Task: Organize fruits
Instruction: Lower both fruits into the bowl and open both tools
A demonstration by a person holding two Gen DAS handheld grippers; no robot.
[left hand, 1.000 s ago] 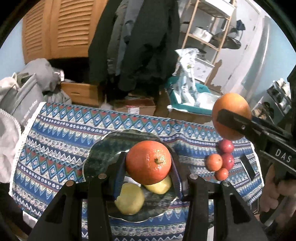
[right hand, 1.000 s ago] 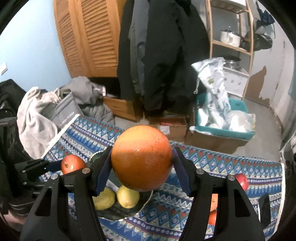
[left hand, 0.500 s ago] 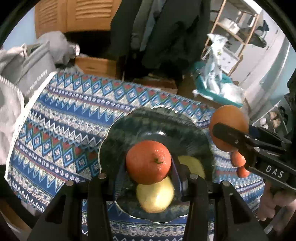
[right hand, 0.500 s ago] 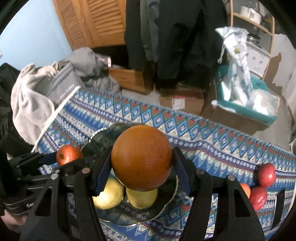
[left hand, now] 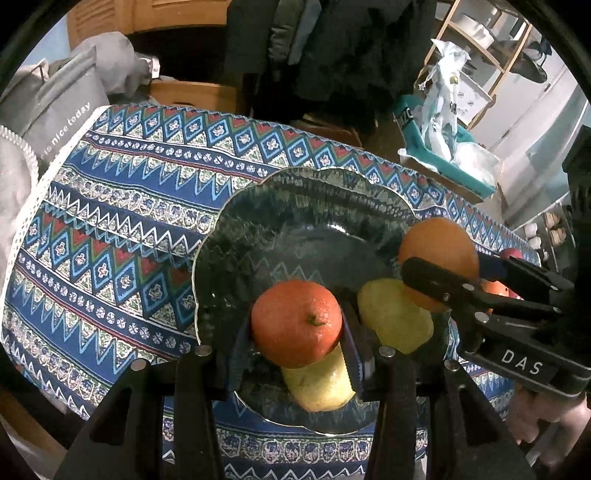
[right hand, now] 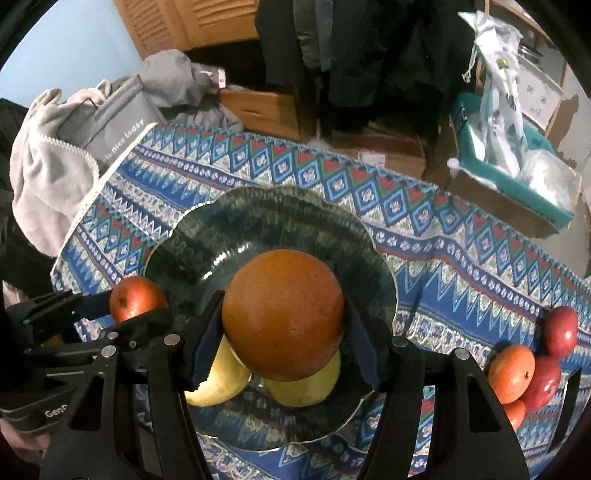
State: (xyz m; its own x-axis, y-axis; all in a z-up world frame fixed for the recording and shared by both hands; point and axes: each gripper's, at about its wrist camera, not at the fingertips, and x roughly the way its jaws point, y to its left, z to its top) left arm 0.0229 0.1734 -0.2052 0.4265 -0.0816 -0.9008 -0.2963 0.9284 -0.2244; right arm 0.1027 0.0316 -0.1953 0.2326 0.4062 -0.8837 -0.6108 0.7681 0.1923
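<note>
- We hold the left tongs (left hand: pixel 297 330) clamped on a small reddish-orange tangerine (left hand: pixel 296 323), its stem facing us, above the near part of the dark green plate (left hand: pixel 295 199).
- We hold the right tongs (right hand: pixel 282 319) clamped on a larger orange (right hand: pixel 283 314), also above the plate; from the left wrist view it hangs over the plate's right side.
- Two yellow fruits (left hand: pixel 393 317) lie on the plate beneath the held fruit, close together near its front edge.
- The plate has a scalloped rim with a pale line along it and sits on the surface (left hand: pixel 122 206), which is covered by a cloth of blue, red and white zigzag and diamond bands with a white edging.
- Toward the right end of the cloth, well apart from the plate, red and orange fruits (right hand: pixel 532 362) lie bunched together, touching one another.
- Left of the surface we see a grey bag (left hand: pixel 62 107) printed with "nice today" and a pale blanket (right hand: pixel 44 173) heaped beside it.
- Behind the surface stand wooden louvred doors (right hand: pixel 192 26), dark coats (right hand: pixel 351 48) hanging, and cardboard boxes (right hand: pixel 266 107) on the floor.
- To the right, a teal crate (right hand: pixel 517 177) holds plastic bags, and a wooden shelf rack (left hand: pixel 480 48) stands behind it.
- The wall at the upper left is pale blue.
</note>
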